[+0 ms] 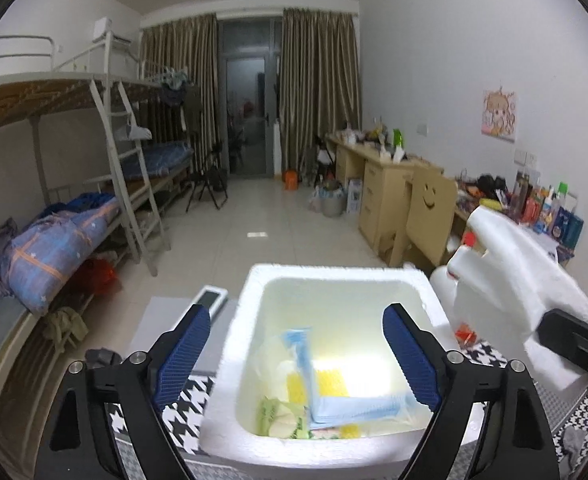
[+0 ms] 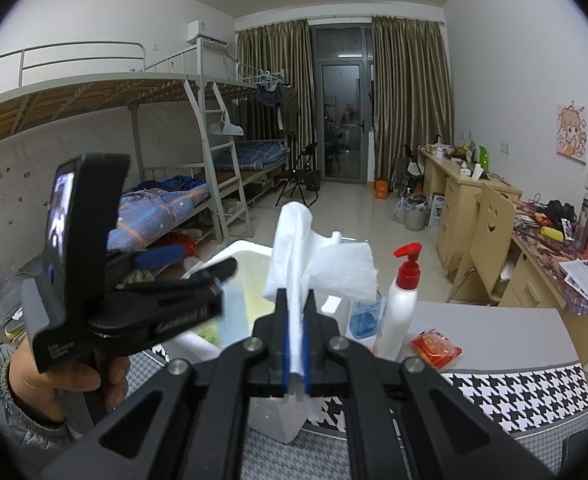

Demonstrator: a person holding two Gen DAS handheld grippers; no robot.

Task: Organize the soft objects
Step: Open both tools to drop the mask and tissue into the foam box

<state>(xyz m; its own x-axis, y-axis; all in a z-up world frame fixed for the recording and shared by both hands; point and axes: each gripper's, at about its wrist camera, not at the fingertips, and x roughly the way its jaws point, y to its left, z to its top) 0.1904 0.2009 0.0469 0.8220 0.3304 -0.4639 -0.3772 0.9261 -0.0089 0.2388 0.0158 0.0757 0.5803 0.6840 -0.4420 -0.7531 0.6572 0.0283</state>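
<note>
While the left tool [image 1: 296, 354] hovers spread above the foam box [image 1: 249, 292], right tool [image 2: 296, 344] raised, clamping a white tissue [image 2: 318, 264].

Right gripper [image 2: 295, 312] clamps white tissue [image 2: 318, 268] above table [image 2: 494, 332].

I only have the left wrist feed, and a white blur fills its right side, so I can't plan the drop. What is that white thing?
Observer: It's a white tissue. The right claw is shut on it, and its loose end stands up above the tips.
Operator: I glimpse a red cap behind it. What's that?
Observer: That's a white pump bottle with a red pump head, standing upright just right of the tissue.
Operator: Anything else near it?
Observer: A small red-orange packet lies flat on the grey table, to the bottle's right.
</note>
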